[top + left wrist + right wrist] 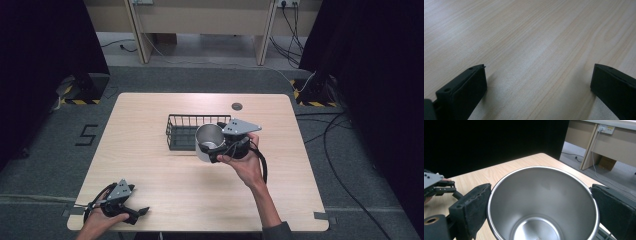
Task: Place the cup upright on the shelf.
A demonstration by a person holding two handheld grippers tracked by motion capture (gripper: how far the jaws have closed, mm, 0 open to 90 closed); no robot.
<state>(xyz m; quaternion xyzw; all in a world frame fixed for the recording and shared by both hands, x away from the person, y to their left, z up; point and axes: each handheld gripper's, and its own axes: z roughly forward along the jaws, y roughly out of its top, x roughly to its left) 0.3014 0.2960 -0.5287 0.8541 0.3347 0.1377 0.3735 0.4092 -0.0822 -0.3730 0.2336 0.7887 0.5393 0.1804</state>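
The worktop [165, 175] carries a wire basket [180, 131] near its middle; the steel cup [209, 142], lifted and tilted, is clamped across its rim by the right claw [216, 150] just beside the basket's right end; the left claw [142, 212] rests wide and empty at the near left corner. Carrying seems in hand; next, probably, swing the cup over the basket, lower and release.

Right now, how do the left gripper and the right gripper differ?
The right gripper is shut on the steel cup beside the wire basket; the left gripper holds nothing, its jaws wide apart. The right is raised mid-table; the left rests low at the near table edge. Both have black jaws.
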